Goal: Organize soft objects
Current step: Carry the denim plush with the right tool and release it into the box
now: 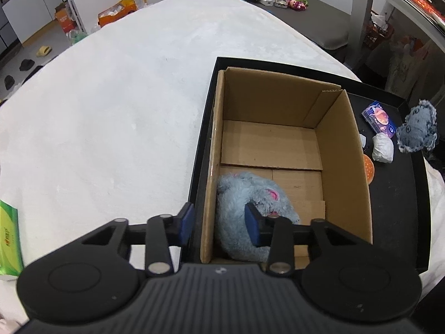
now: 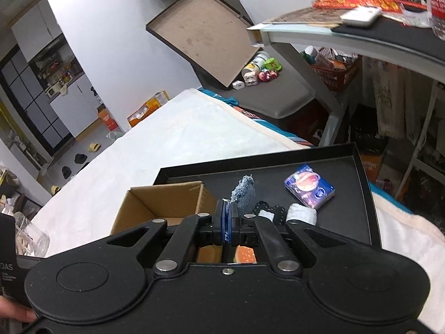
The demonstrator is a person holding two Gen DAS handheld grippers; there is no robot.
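An open cardboard box [image 1: 278, 144] stands in a black tray [image 1: 395, 194] on a white bed. A fluffy blue plush toy [image 1: 250, 194] with pink ears lies in the box's near left corner. My left gripper [image 1: 219, 222] is open above it, one finger outside the box wall, one over the plush. My right gripper [image 2: 227, 222] is shut on a blue-grey fuzzy cloth toy [image 2: 244, 193], held above the tray beside the box [image 2: 167, 203]. The same toy shows in the left wrist view [image 1: 417, 129] at the tray's right.
On the tray lie a small purple packet [image 2: 308, 190], a white wrapped bundle [image 2: 301, 213] and an orange dotted item [image 1: 368, 168]. A green tissue pack [image 1: 9, 239] lies on the bed at left. A desk [image 2: 361, 36] stands to the right.
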